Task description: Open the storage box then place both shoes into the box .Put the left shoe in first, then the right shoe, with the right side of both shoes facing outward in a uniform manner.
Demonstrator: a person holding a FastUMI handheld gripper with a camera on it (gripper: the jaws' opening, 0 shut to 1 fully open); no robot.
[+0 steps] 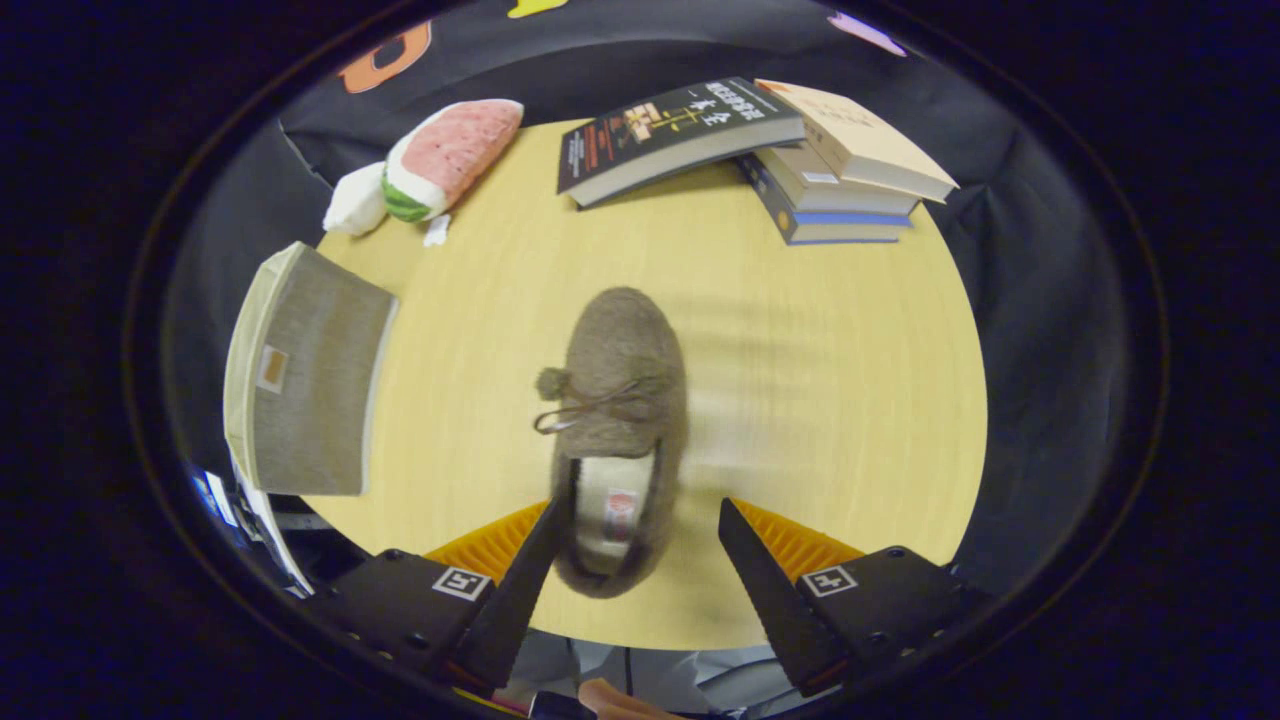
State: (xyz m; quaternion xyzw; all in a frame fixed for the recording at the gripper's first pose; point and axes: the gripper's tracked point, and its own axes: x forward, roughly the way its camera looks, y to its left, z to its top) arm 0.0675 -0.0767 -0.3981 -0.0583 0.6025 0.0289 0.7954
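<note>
Gripper (640, 515): fingers spread wide apart, pointing forward over the desk's near edge; left finger's tip touching the shoe's heel side, right finger clear of it. Nothing clamped.

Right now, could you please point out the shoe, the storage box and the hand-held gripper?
shoe (622, 380): gripper view, laced top.
storage box (315, 375): gripper view, grey side.
hand-held gripper (640, 520): gripper view, open, midway between fingertips.

gripper (640, 515) fingers apart; brown shoe (617, 430) heel between them; storage box (305, 375) left on table (820, 400)
</note>
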